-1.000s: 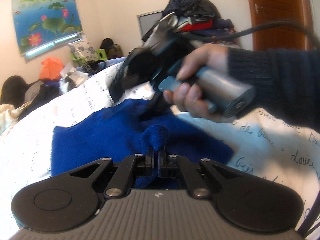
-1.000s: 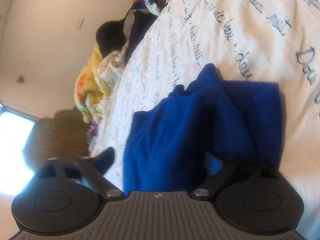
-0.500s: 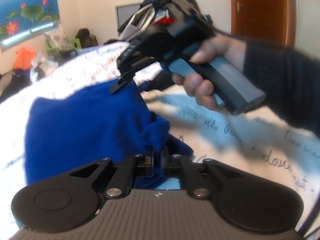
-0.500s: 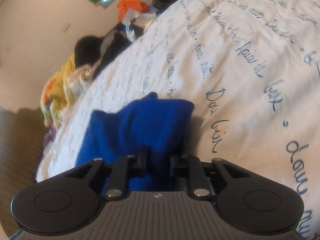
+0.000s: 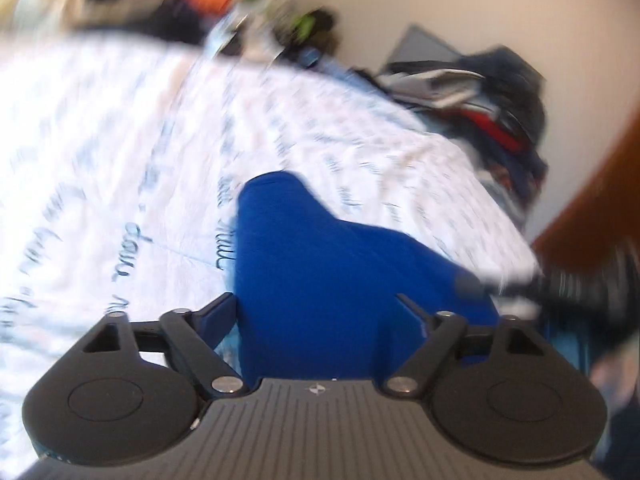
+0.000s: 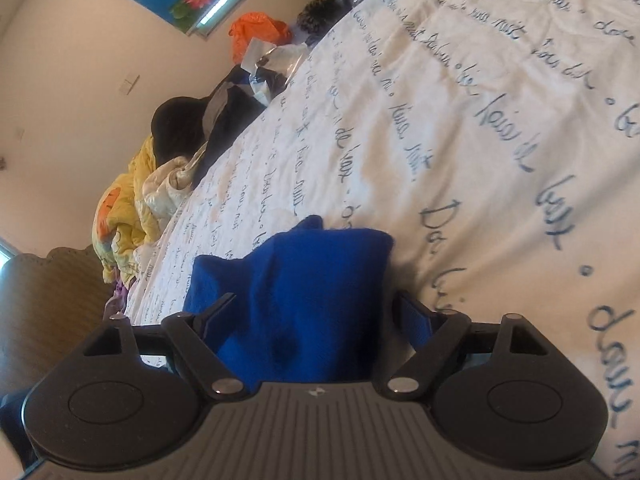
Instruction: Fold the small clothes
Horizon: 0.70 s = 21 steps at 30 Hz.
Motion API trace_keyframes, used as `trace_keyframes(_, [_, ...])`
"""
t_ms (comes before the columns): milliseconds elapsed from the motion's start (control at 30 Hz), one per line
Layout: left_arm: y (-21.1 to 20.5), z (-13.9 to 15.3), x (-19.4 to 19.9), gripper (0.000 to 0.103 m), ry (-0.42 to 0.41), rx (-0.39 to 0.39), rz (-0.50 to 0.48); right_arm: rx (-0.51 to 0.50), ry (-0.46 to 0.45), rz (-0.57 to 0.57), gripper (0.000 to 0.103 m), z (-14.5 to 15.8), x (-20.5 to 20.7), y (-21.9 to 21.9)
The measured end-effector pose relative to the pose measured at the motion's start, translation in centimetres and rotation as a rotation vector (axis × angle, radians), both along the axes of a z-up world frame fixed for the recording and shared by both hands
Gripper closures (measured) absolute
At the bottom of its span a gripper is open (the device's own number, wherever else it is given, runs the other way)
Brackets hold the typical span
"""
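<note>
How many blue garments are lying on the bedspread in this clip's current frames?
1. The blue garment lies bunched on the white script-printed bedspread, directly ahead of both grippers and between their opening fingers. Its folds may hide layers, and the left view is blurred.

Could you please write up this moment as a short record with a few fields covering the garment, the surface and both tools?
garment: blue cloth, bunched and folded over on itself
surface: white bedspread printed with handwriting
left tool: jaws opening, blue cloth between them, pads not pressing it
right tool: jaws opening, cloth between them, not clamped
background: orange bag and yellow bedding beside the bed
image quality: left wrist view blurred
</note>
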<state>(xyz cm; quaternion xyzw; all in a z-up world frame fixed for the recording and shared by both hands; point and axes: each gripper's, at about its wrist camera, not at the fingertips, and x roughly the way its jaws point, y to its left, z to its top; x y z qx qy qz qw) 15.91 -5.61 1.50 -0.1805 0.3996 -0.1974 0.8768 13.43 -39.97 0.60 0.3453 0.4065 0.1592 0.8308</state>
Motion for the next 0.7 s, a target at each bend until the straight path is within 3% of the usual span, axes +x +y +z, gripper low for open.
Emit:
trace_keyframes(33, [0.3, -0.6, 1.5, 0.057, 0.049, -0.025, 0.014, -0.024, 0.021, 0.005, 0.070, -0.2, 0.3, 0.6])
trace_keyframes(67, [0.9, -1.1, 2.8, 0.072, 0.084, -0.057, 0.032, -0.051, 0.024, 0.008, 0.078, -0.3, 0.5, 1.1])
trace_keyframes(133, [2.5, -0.8, 3.1, 0.078, 0.077, -0.090, 0.053, -0.087, 0.009, 0.011, 0.083, 0.1, 0.6, 1.8])
trace_keyframes(300, [4.3, 4.4, 0.6, 0.081, -0.118, 0.019, 0.054, -0.016, -0.104, 0.046, 0.086, 2.7, 0.7, 4.1])
trace_keyframes(367, [5.6, 5.5, 1.4, 0.079, -0.139, 0.051, 0.074, 0.008, -0.129, 0.058, 0.086, 3.4, 2.0, 5.8])
trace_keyframes(400, [6.1, 5.4, 2.4, 0.075, -0.126, 0.080, 0.080, 0.017, -0.127, 0.053, 0.083, 3.5, 2.9, 6.7])
trace_keyframes(433, [6.0, 5.2, 3.5, 0.075, -0.102, 0.117, 0.104, 0.017, -0.117, 0.032, 0.074, 3.3, 3.7, 7.5])
trace_keyframes(467, [6.9, 5.1, 3.6, 0.071, -0.080, 0.137, 0.134, 0.004, -0.099, 0.005, 0.046, 3.0, 4.3, 8.0])
trace_keyframes(533, [9.0, 5.4, 2.0, 0.066, -0.071, 0.099, 0.156, -0.050, -0.050, -0.038, 0.019, 2.9, 4.4, 8.4])
trace_keyframes(600, [10.6, 5.1, -0.8, 0.037, -0.065, 0.046, 0.117, -0.047, -0.070, 0.023, 0.019, 3.3, 2.7, 8.2])
trace_keyframes(667, [11.4, 4.0, -3.6, 0.032, -0.011, 0.000, 0.075, -0.044, -0.072, 0.085, 0.019, 3.3, 0.1, 7.8])
trace_keyframes(700, [11.4, 2.9, -4.9, 0.035, 0.035, -0.032, 0.048, -0.047, -0.050, 0.105, 0.019, 3.0, -1.1, 7.7])
